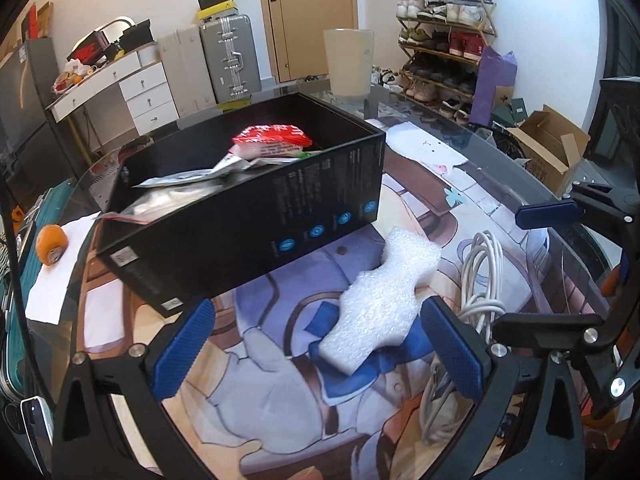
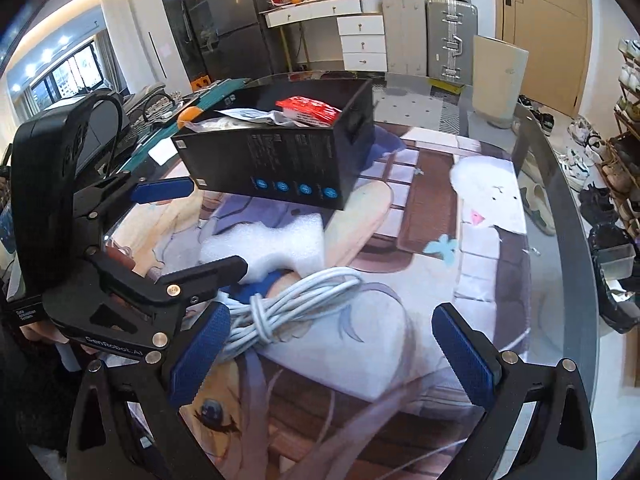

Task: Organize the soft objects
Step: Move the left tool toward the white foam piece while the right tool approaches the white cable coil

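A white foam block (image 1: 376, 300) lies on the printed mat (image 1: 280, 400) of the glass table (image 1: 520, 148), just in front of the black cardboard box (image 1: 248, 216). The left gripper (image 1: 320, 344) hovers over it, jaws wide apart and holding nothing. Just beside the foam rests a coiled white cable (image 2: 288, 300); the right gripper (image 2: 332, 348) hangs above it, its blue pads (image 2: 196, 356) likewise spread and empty. The open-topped box holds a red-and-white packet (image 1: 272, 142) and silvery plastic pouches (image 1: 176, 192). An orange roll (image 1: 50, 244) sits on white paper past the box.
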`<action>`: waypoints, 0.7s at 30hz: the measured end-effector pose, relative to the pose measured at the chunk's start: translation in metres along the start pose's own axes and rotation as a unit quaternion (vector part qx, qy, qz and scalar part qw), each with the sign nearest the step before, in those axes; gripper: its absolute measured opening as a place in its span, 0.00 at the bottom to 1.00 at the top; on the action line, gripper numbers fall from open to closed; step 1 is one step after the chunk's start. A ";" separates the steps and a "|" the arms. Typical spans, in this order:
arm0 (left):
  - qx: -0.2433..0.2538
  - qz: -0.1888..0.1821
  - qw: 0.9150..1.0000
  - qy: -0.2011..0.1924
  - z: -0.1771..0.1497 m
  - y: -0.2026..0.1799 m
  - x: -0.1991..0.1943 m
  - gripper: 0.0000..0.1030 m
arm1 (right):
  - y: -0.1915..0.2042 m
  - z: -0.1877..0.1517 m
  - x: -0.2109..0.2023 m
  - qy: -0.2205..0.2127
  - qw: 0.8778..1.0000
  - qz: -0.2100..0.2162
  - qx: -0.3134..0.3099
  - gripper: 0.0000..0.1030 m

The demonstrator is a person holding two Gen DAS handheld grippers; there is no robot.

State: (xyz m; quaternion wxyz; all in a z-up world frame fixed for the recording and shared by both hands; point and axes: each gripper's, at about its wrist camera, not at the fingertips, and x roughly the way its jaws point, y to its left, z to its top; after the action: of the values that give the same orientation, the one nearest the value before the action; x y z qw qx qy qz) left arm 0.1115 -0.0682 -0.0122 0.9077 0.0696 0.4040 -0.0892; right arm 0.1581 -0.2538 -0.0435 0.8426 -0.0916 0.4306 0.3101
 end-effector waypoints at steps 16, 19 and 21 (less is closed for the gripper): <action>-0.076 0.055 0.995 0.039 -0.020 0.043 0.009 1.00 | 0.001 -0.003 0.006 0.007 1.000 0.019 0.001 0.99; -0.089 0.058 0.994 0.039 -0.026 0.052 0.006 1.00 | 0.003 -0.003 0.008 0.007 1.000 0.024 0.001 0.99; -0.091 0.061 0.993 0.042 -0.029 0.055 0.005 1.00 | 0.005 -0.002 0.009 0.006 1.000 0.027 0.001 0.99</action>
State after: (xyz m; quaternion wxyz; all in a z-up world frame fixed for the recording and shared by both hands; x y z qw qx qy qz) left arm 0.1052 -0.0097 -0.0321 0.8965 0.0150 0.4428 0.0063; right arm 0.1579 -0.2469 -0.0513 0.8311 -0.0810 0.4387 0.3321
